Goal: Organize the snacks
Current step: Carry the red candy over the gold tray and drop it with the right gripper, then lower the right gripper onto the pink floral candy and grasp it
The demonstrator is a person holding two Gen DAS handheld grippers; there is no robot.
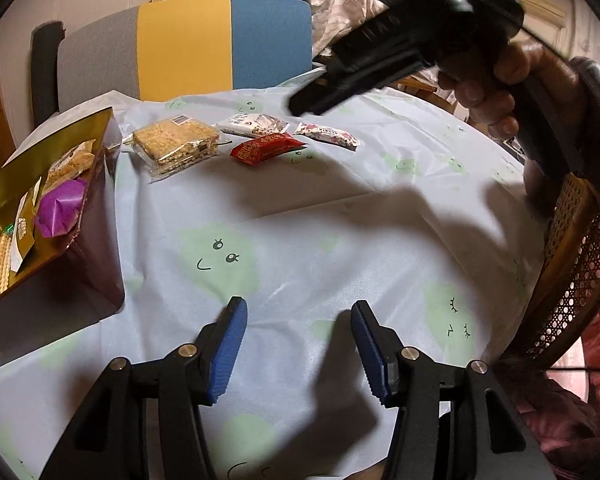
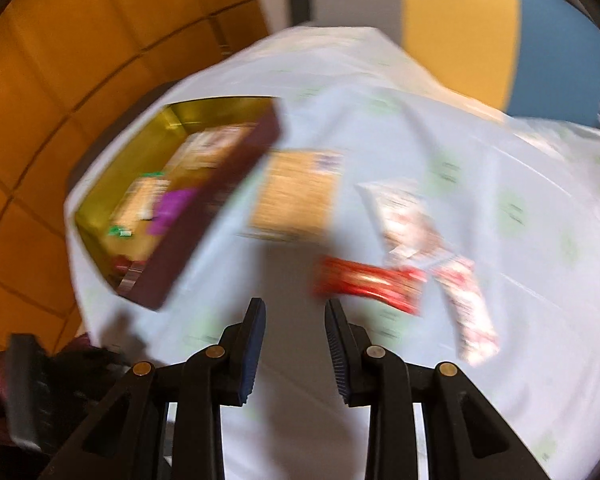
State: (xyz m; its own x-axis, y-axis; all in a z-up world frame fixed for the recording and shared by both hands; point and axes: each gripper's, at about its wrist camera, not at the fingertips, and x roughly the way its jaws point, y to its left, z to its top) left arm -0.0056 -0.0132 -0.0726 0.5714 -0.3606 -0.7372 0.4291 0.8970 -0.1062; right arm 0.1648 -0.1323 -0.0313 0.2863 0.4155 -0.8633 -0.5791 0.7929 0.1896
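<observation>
The red snack packet (image 2: 370, 284) looks light, crinkly and slippery, best pinched across its flat middle, while the right gripper (image 2: 296, 312) and left gripper (image 1: 298, 316) keep fingers apart and empty.

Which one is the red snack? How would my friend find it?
Start at the big gold-lined box on the left of the table. Four snacks lie loose in a row beyond it: a crumbly square cake, then three small packets. The red snack is the only shiny red one, just in front of two white, patterned packets.
</observation>
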